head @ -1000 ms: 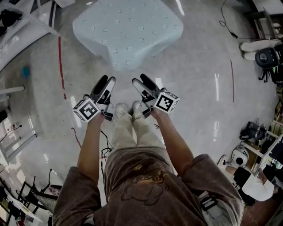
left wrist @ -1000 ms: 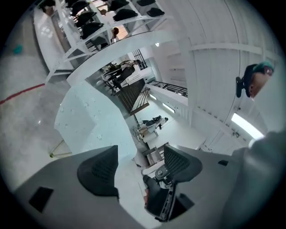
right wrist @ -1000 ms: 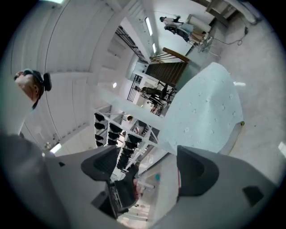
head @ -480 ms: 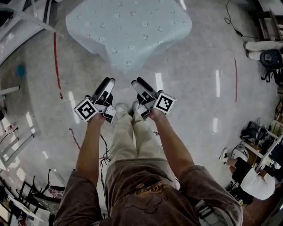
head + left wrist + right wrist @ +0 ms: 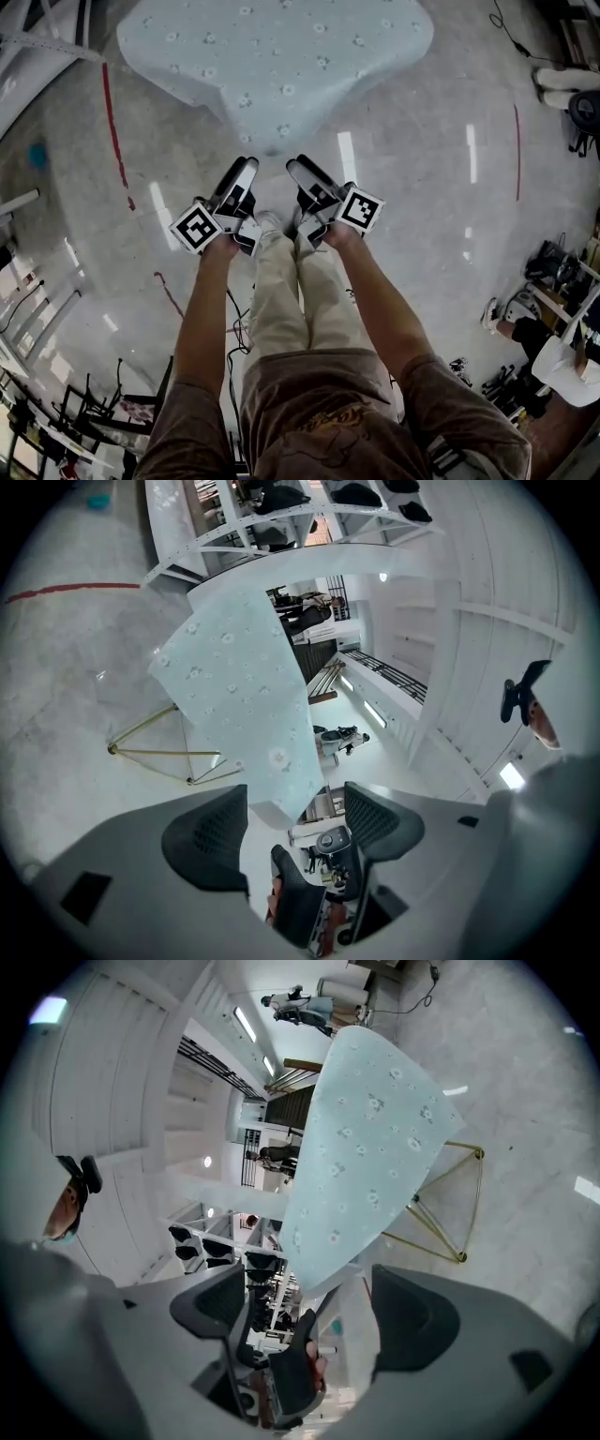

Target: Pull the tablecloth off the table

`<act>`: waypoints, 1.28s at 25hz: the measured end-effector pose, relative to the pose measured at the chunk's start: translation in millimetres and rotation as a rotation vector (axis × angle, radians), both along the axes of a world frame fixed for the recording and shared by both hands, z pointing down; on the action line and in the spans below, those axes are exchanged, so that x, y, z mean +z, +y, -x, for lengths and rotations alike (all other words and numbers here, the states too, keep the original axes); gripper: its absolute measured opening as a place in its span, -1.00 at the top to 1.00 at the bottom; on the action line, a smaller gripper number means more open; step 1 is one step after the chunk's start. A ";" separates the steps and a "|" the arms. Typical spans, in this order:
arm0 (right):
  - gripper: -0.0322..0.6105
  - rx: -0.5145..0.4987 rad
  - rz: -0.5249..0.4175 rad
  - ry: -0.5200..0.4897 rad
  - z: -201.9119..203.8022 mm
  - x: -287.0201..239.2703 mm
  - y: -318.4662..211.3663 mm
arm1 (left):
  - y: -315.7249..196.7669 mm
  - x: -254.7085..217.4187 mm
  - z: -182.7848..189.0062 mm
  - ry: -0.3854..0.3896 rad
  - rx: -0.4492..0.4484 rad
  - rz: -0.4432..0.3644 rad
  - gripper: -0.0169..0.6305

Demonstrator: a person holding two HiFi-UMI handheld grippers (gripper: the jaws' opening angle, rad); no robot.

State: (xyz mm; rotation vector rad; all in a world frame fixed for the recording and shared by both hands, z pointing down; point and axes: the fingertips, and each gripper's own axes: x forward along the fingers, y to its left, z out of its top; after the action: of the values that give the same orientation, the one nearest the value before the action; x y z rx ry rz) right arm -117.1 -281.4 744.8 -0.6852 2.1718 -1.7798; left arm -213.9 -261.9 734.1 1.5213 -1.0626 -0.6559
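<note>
Two grippers, head view: left gripper (image 5: pixel 242 178) and right gripper (image 5: pixel 305 176) side by side, just short of the tablecloth (image 5: pixel 272 56) ahead. Left gripper view: jaws apart, nothing between them, tablecloth corner hanging beyond. Right gripper view: jaws likewise apart and empty, tablecloth ahead over thin table legs (image 5: pixel 450 1204).

No word, brand name or number can be read in any view. The nearest things to signs are the black-and-white square code patterns: 1 faces up on the left cube (image 5: pixel 196 228) of the left gripper (image 5: pixel 246 167), and 1 on the right cube (image 5: pixel 361 208) of the right gripper (image 5: pixel 298 167). They are blocky patterns, not letters. The person's shirt (image 5: pixel 328 417) carries a faint printed design, too dim to read. The red lines (image 5: pixel 114 131) on the floor (image 5: pixel 422 187) are plain strokes without lettering.
</note>
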 end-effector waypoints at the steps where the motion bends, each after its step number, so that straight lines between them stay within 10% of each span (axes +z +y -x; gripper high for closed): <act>1: -0.37 0.008 0.007 -0.003 -0.8 5.5 -4.5 | -2.9 5.4 -0.4 0.009 -0.002 0.005 -0.02; 32: -0.30 0.136 0.022 -0.208 -8.3 36.4 -76.2 | -61.1 24.6 13.8 0.167 0.039 -0.109 -0.03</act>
State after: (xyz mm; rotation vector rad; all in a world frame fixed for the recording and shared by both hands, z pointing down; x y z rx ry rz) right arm -108.8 -357.6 781.3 -0.6077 1.9262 -1.7240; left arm -227.7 -323.0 758.7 1.5471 -0.8809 -0.8106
